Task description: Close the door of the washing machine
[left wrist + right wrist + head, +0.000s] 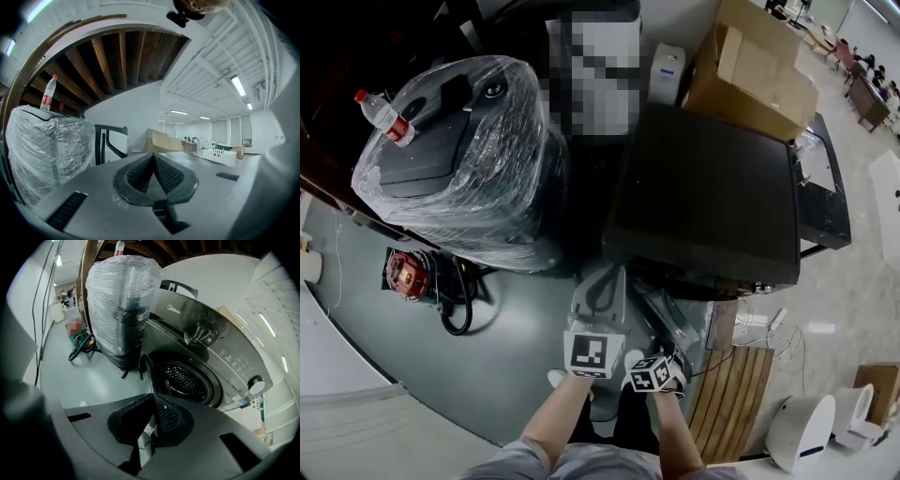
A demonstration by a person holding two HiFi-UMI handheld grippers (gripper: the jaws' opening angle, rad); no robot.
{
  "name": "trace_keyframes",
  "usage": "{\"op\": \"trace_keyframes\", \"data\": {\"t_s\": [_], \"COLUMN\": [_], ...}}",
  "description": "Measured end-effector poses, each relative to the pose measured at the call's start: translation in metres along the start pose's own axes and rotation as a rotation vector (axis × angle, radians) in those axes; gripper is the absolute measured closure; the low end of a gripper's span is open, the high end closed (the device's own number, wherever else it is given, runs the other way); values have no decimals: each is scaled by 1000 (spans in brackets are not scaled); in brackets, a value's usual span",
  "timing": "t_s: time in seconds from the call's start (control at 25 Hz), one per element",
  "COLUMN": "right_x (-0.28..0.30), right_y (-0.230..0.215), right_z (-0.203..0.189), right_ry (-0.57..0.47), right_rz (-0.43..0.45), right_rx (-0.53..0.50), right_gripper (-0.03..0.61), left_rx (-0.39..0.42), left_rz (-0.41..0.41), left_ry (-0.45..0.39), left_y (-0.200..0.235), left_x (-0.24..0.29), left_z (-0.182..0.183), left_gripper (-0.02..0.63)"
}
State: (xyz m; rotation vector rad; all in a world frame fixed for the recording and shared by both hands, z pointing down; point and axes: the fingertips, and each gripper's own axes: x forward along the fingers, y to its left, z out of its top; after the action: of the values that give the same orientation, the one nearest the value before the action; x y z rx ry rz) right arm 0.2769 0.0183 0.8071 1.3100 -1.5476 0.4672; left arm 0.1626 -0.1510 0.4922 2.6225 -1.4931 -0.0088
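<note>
The dark washing machine [703, 187] stands just ahead of me; the head view shows its flat top. In the right gripper view its front panel [220, 352] faces me, the drum opening [187, 379] is uncovered, and the door [145, 365] stands open, seen edge-on at the drum's left. My right gripper [153, 395] is shut and empty, a short way in front of the door; its marker cube [654, 373] is by my knees. My left gripper [602, 281] is shut and empty too [153, 155], tilted up towards the ceiling.
A plastic-wrapped appliance [459, 159] with a water bottle [384, 114] on top stands left of the machine. Cardboard boxes [750, 66] sit behind it. A red reel with cable [408, 274] lies on the floor at left, a wooden slatted board [733, 394] at right.
</note>
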Motion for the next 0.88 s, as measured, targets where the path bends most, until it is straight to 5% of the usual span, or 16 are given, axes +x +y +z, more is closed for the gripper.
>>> {"op": "trace_keyframes", "data": {"t_s": [0.32,0.88], "right_x": [21,59], "right_y": [-63,-137], "right_z": [9,54], "right_ry": [-48,-182], "right_rz": [-132,-207], "right_rx": [8,19], "right_gripper": [578,578], "left_rx": [1,-3], "left_rz": [-6,8], "left_ry": [16,41], "left_y": [-11,-10], "left_x": [14,35], "left_z": [-10,-25], "left_gripper": [614,614]}}
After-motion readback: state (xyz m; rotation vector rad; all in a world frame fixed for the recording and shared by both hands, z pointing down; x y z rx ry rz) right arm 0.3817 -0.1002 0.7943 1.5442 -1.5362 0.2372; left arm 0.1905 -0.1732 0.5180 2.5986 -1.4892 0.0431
